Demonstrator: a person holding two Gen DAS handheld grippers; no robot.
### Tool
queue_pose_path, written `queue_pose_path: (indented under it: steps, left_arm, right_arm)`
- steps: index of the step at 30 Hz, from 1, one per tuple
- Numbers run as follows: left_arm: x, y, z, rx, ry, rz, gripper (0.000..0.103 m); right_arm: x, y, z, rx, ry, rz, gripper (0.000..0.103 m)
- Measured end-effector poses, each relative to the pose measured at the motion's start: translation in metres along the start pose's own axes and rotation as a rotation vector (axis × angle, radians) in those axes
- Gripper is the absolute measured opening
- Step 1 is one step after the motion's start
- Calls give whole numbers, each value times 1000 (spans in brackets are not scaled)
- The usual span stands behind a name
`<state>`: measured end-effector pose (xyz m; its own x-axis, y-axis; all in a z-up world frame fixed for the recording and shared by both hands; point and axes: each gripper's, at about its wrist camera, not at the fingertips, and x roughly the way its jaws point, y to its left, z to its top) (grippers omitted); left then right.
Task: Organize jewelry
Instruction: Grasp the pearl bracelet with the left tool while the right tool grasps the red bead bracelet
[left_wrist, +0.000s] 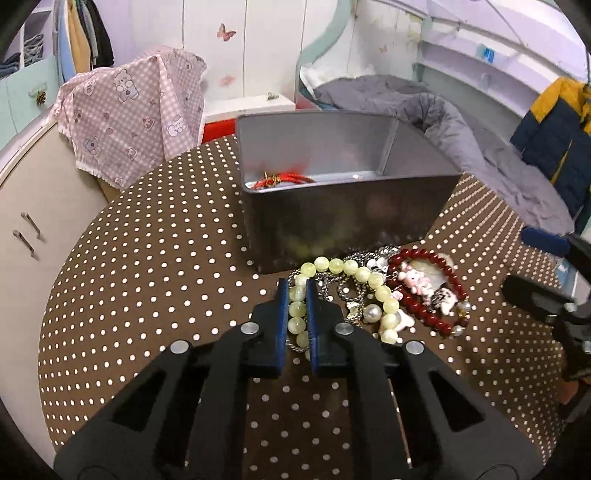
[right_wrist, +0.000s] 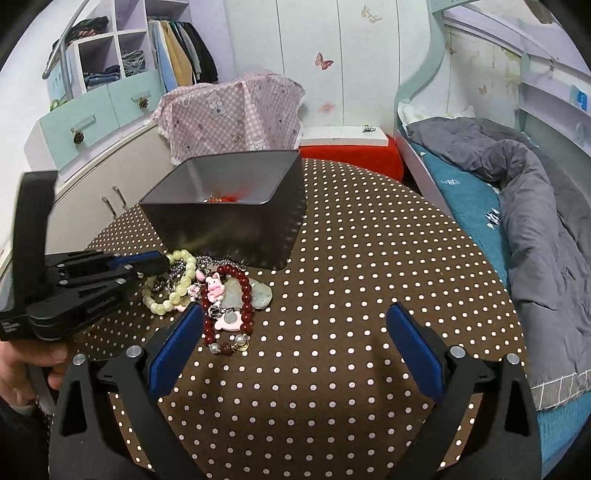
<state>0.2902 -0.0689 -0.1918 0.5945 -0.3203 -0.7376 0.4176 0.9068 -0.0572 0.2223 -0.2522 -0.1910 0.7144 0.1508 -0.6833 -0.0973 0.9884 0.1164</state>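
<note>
A pile of jewelry lies on the brown polka-dot table in front of a dark grey box (left_wrist: 343, 218). My left gripper (left_wrist: 296, 286) is shut on the pale green bead bracelet (left_wrist: 373, 280), its beads pinched between the blue pads. A dark red bead bracelet (left_wrist: 424, 314) with a pink charm, a silver chain (left_wrist: 354, 291) and pale pendants lie beside it. A red cord bracelet (left_wrist: 284, 180) lies inside the box. My right gripper (right_wrist: 295, 314) is open and empty, just right of the pile, with the red bracelet (right_wrist: 245, 295) near its left finger. The left gripper (right_wrist: 162, 263) shows there too.
The grey box (right_wrist: 229, 229) stands at the table's far side. A pink checked cloth (right_wrist: 236, 118) covers something behind the table. A bed with a grey quilt (right_wrist: 535, 221) is at the right, cabinets (right_wrist: 92, 192) at the left. The table edge (right_wrist: 491, 258) curves near the bed.
</note>
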Motion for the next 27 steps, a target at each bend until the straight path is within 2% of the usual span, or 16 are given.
queue_pose_path:
  steps: [4, 8, 11, 13, 17, 21, 27]
  left_arm:
    - [-13, 6, -3, -23, -33, -8, 9]
    - [-25, 13, -7, -43, -58, -11, 9]
    - [-40, 15, -10, -57, -90, -11, 9]
    - [-51, 16, -11, -67, -116, -17, 9]
    - [-69, 17, -12, -78, -155, -26, 9]
    - [-80, 20, -13, -100, -176, -29, 9]
    - [-98, 27, -17, -122, -206, -47, 9]
  right_arm:
    - [11, 2, -2, -14, 39, 14, 76]
    - [16, 4, -3, -13, 51, 29, 70]
    - [19, 9, -3, -24, 61, 41, 61]
    - [22, 12, -2, -33, 70, 49, 49]
    - [31, 22, 1, -65, 90, 65, 36]
    - [36, 32, 3, -105, 107, 78, 7]
    - [12, 29, 1, -85, 51, 130, 7]
